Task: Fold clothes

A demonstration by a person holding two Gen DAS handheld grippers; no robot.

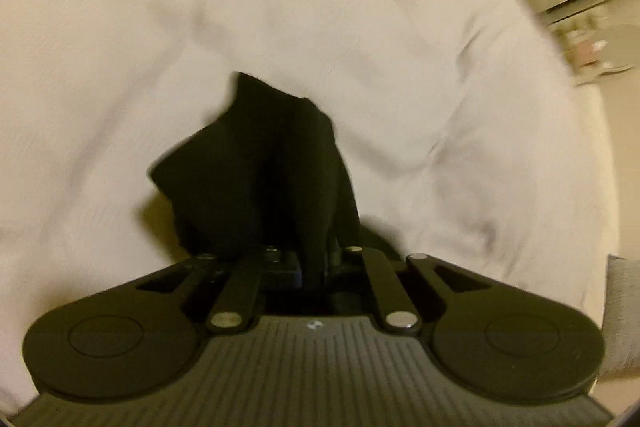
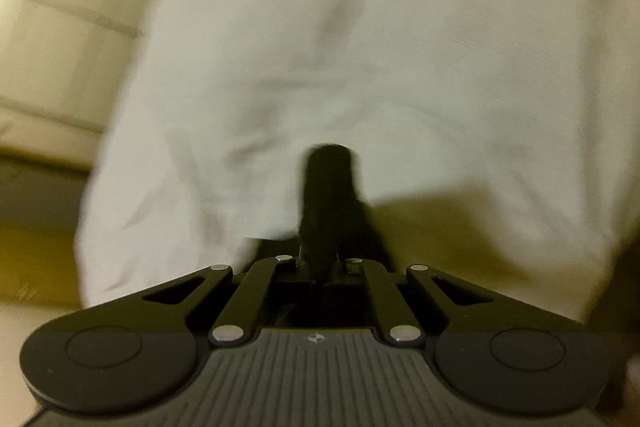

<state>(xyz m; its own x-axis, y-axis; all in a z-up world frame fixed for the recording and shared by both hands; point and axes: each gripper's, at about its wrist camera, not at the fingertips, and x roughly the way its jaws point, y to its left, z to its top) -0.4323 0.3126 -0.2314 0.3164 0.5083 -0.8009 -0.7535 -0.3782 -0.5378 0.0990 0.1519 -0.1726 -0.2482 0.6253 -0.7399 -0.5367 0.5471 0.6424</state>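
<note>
Up close, the black garment [image 1: 260, 179] bunches above the white bedsheet [image 1: 400, 67], pinched by the closed left gripper [image 1: 316, 259]; the right gripper [image 2: 320, 263] also clamps black cloth.

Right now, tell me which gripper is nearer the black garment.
Left. The left gripper is shut on the black garment, bunched over its fingers. The right gripper is shut above the white sheet; blur hides whether it pinches any cloth.
</note>
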